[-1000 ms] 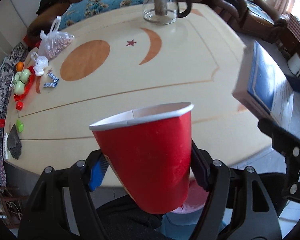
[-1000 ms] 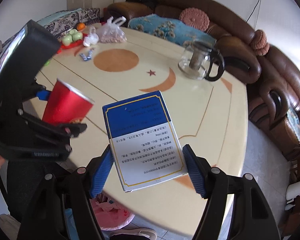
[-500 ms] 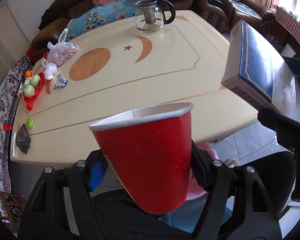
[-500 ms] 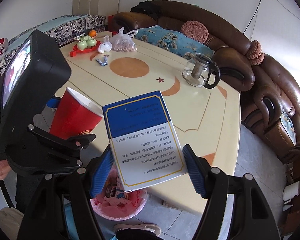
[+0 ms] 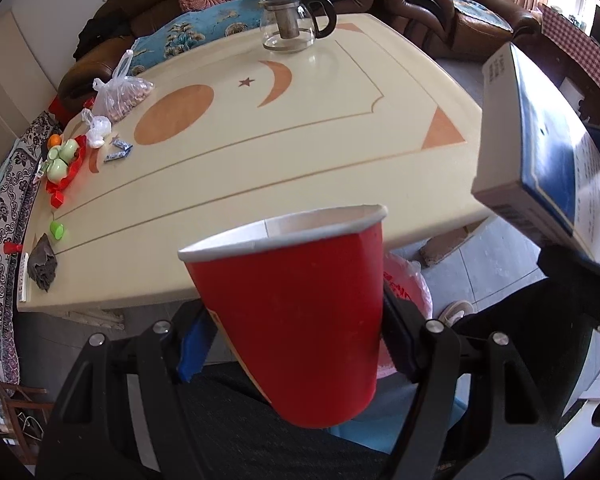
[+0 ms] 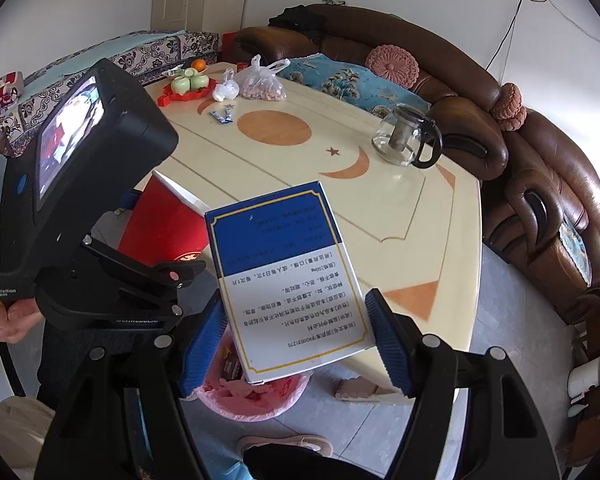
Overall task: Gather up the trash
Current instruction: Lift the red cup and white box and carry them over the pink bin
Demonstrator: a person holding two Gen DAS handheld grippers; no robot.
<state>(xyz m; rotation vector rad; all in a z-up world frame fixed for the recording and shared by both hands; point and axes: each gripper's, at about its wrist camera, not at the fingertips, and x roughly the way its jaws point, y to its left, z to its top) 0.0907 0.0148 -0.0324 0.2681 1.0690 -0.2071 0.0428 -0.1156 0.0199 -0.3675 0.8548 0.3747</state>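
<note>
Both jaws are clenched on trash, each pair standing fairly wide around its load. Between the jaws of the left gripper [image 5: 296, 344] sits one red paper cup [image 5: 296, 300], tilted, its white rim ahead of the pads. Between the jaws of the right gripper [image 6: 296, 340] sits one blue-and-white box [image 6: 288, 280], printed face up, reaching forward past the pads. Below the right jaws, on the floor, stands one pink-lined bin [image 6: 252, 396] with wrappers inside. Ahead of both jaws spreads the tabletop [image 6: 380, 216]. Far ahead on it stand one glass teapot [image 6: 406, 140], one clear bag of nuts [image 6: 262, 84], one small white bag [image 6: 226, 90], two blue wrappers [image 6: 222, 114], and a red tray [image 6: 188, 94] carrying green cups.
</note>
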